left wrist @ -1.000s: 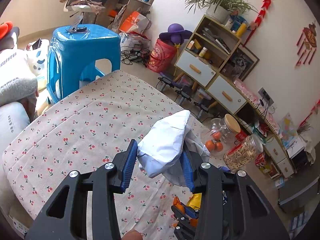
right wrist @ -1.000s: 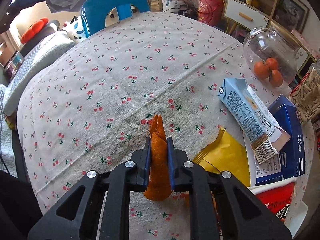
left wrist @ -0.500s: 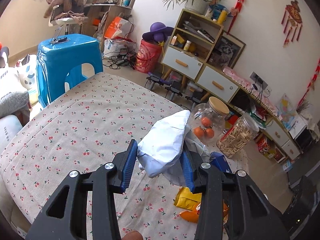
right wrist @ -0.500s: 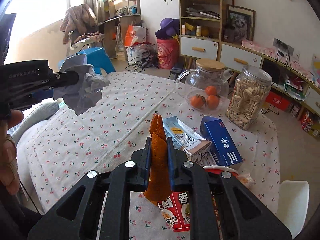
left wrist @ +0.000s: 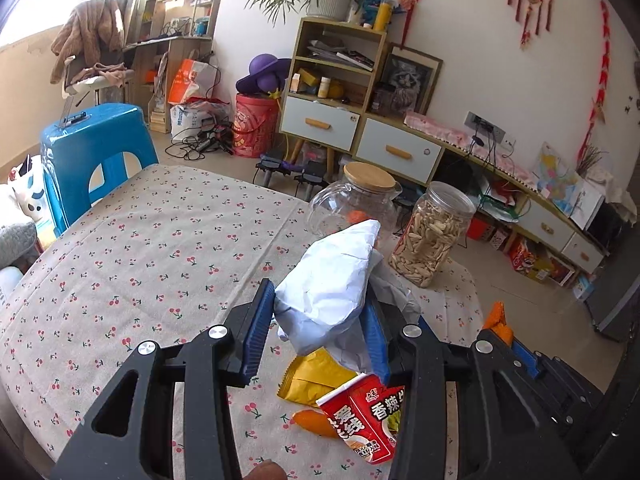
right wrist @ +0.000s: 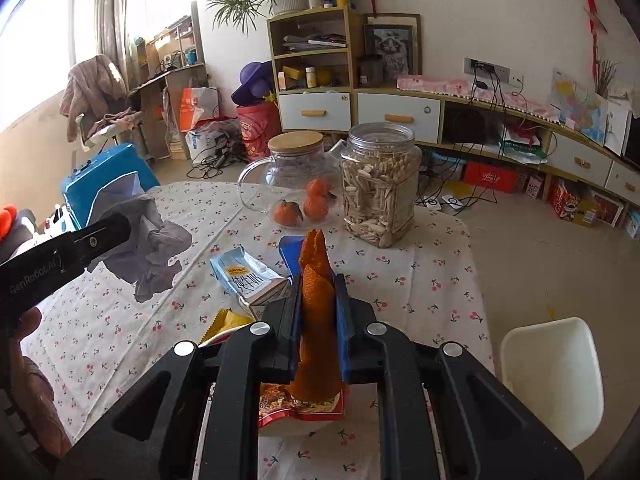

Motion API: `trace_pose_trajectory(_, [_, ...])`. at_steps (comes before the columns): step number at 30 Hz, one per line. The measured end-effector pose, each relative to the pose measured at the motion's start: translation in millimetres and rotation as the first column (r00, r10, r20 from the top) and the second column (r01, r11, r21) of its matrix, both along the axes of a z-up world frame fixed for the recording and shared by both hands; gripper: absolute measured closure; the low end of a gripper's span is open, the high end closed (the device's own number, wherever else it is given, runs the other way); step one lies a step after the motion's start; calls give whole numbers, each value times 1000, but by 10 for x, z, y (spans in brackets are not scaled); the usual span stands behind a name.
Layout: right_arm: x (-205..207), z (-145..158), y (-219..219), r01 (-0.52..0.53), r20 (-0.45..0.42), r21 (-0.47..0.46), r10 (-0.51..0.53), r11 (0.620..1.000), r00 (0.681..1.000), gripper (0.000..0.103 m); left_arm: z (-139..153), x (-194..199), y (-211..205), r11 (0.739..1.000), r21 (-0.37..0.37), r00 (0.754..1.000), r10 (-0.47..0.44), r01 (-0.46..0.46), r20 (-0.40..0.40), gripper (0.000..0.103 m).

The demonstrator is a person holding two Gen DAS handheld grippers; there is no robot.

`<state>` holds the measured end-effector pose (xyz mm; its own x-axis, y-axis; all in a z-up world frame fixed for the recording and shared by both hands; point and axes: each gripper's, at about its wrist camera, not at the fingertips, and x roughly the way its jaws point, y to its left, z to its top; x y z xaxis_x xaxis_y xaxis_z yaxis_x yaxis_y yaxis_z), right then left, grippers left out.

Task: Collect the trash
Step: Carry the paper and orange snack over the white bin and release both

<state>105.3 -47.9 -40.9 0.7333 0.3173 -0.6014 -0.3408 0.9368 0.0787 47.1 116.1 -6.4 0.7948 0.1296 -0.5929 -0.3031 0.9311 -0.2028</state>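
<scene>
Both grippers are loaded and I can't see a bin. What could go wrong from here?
The crumpled paper bulges loosely out of the left gripper, so it may slip. The peel in the right gripper hangs over the table; dropped, it lands among the wrappers. A low swing might knock the jar.

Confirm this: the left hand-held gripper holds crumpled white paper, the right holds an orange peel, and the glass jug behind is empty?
Not quite: the glass jug holds small oranges, as the right wrist view shows. The crumpled white paper and orange peel are held as stated.
</scene>
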Motion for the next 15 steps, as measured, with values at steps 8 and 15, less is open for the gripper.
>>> trace_pose_trajectory(8, [-31,12,-557,107,4,-7,-107,994,994,89,5,78,-580,994,12,994,-112,112,7,60])
trace_pose_trajectory(15, [-15,-9,-1135,229,-4,0,-229,973,973,89,-39,135,-1069,980,7,980,-200,200,-3,60])
